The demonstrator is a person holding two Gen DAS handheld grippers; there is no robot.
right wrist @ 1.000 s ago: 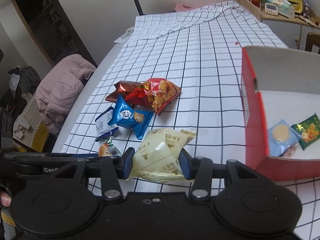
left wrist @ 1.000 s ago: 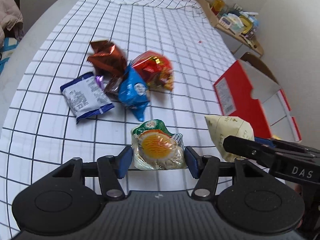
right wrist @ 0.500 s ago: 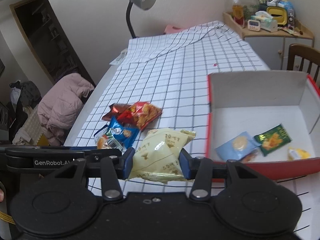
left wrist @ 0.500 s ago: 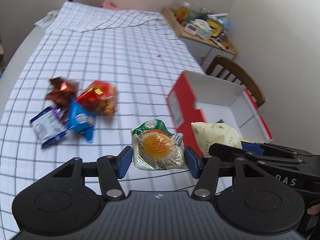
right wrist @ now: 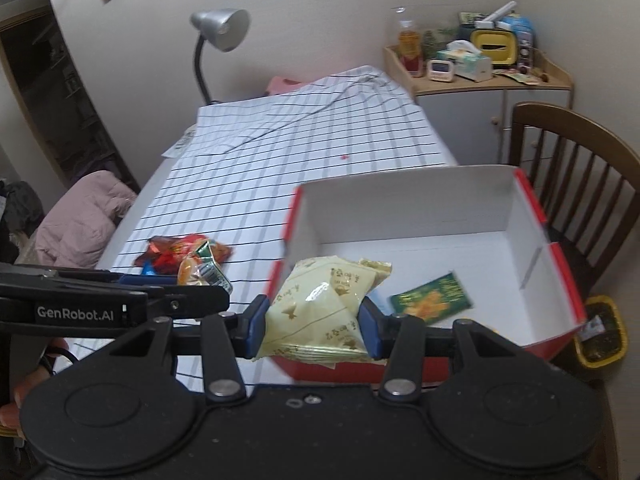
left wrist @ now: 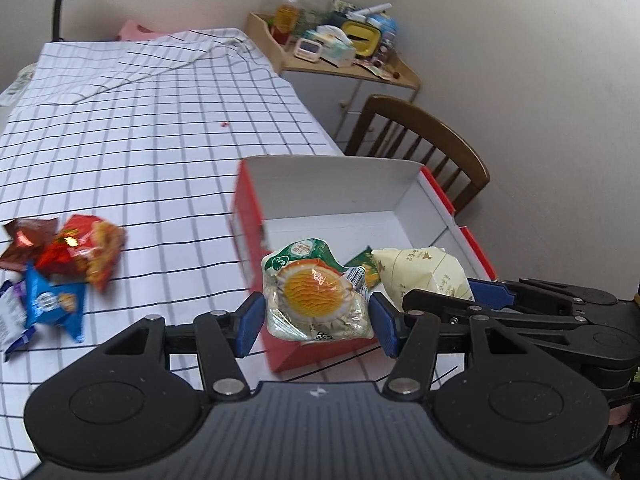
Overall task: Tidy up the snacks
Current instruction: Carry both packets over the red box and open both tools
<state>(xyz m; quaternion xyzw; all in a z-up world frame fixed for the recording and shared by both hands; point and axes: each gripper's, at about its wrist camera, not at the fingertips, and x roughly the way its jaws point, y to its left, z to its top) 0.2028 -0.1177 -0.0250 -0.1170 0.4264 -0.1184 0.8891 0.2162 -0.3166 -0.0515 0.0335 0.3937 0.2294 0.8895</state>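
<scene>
**Two packets held at the box's near edge**

Left fingers clamp the green packet; right fingers clamp the cream packet. Both hang over the red box's near wall. Its white floor lies mostly bare, one green sachet inside. Loose snacks sit left on the bench.

I am counting two grippers, the left gripper and the right gripper, each carrying one snack packet. I am seeing one red box holding one green packet, one chair, and one lamp.
</scene>
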